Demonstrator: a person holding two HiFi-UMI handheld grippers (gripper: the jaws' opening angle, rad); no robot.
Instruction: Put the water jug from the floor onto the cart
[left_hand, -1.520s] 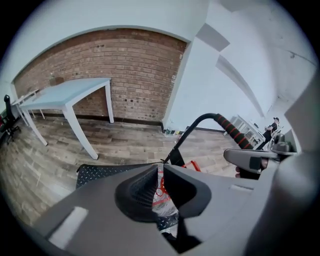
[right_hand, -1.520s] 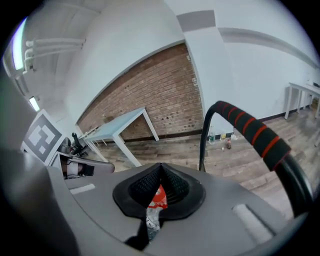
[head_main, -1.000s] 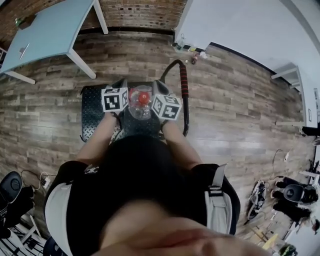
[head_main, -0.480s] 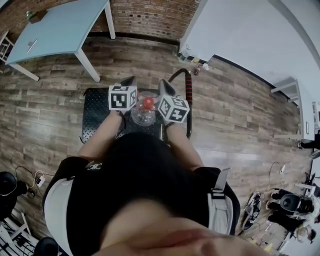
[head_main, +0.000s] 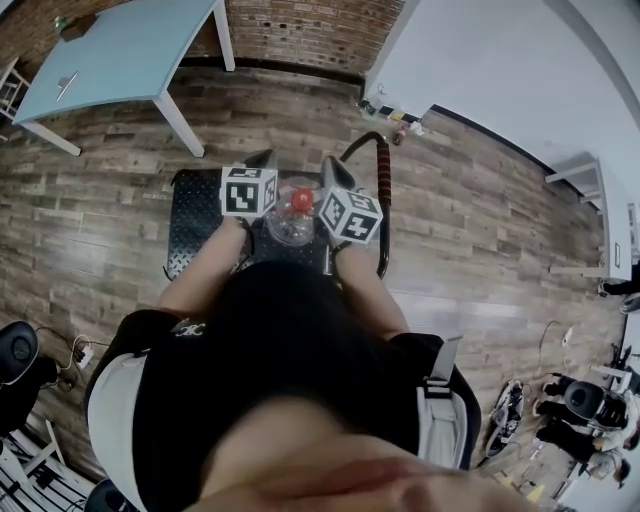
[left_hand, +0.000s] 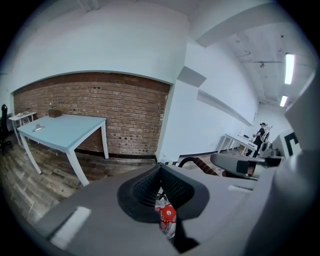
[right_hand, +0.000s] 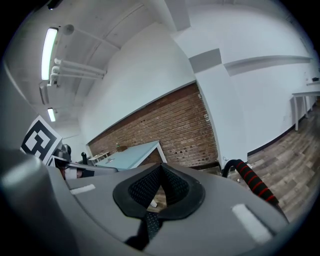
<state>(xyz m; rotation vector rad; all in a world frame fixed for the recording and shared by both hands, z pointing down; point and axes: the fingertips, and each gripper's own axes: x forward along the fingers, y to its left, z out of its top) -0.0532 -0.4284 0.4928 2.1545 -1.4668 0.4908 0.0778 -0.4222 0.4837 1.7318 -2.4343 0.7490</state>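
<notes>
the wood-plank floor (head_main: 480, 230) spreads under the cart (head_main: 190, 225), a flat black deck with a studded surface and a curved handle (head_main: 381, 170) banded red and black. beyond the cart stands a pale blue table (head_main: 110, 50). over the cart's deck i see the clear, rounded water jug (head_main: 288, 225), red cap up, wedged between the left gripper (left_hand: 160, 169) and right gripper (right_hand: 161, 166). each gripper's ribbed black jaws are pressed together at the tips.

Cart handle (head_main: 380, 170) at right, table (head_main: 120, 50) well apart left, open floor (head_main: 90, 220) between
</notes>
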